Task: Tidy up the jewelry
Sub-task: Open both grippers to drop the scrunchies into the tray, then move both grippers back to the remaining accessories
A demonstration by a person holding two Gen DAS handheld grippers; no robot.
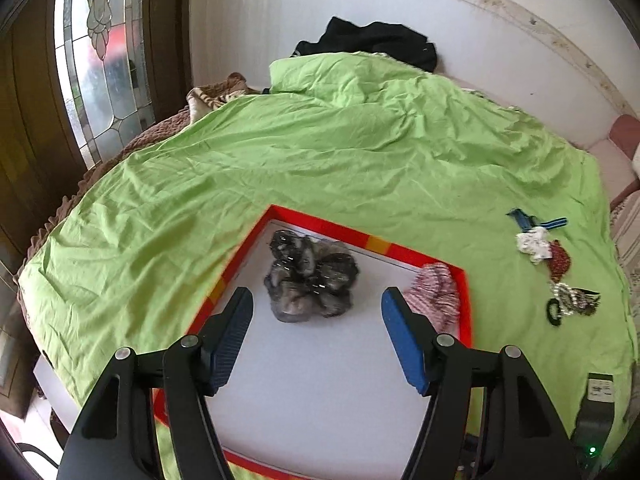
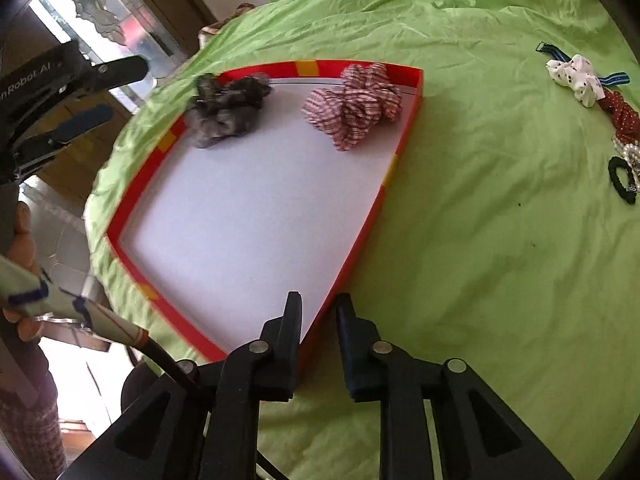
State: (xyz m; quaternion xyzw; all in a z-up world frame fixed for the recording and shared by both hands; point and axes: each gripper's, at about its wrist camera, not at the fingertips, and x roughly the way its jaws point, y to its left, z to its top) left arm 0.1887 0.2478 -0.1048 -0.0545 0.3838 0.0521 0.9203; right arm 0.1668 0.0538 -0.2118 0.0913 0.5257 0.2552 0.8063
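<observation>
A red-rimmed tray (image 1: 320,220) (image 2: 352,256) with a white floor lies on a green sheet. A grey scrunchie (image 1: 310,276) (image 2: 226,110) and a red-striped scrunchie (image 1: 434,294) (image 2: 354,106) lie in its far part. My left gripper (image 1: 316,304) is open and empty, above the tray just short of the grey scrunchie. My right gripper (image 2: 318,304) has its jaws narrowly apart astride the tray's near right rim, holding nothing that I can see. The left gripper also shows at the left of the right wrist view (image 2: 100,92).
On the sheet (image 1: 320,160) right of the tray lie a white dotted scrunchie (image 1: 534,244) (image 2: 578,78), a blue striped band (image 1: 524,220), a red dotted scrunchie (image 1: 560,262) (image 2: 620,114), a pearl piece (image 1: 568,298) and a black hair tie (image 2: 622,178). Black clothing (image 1: 372,40) lies far behind.
</observation>
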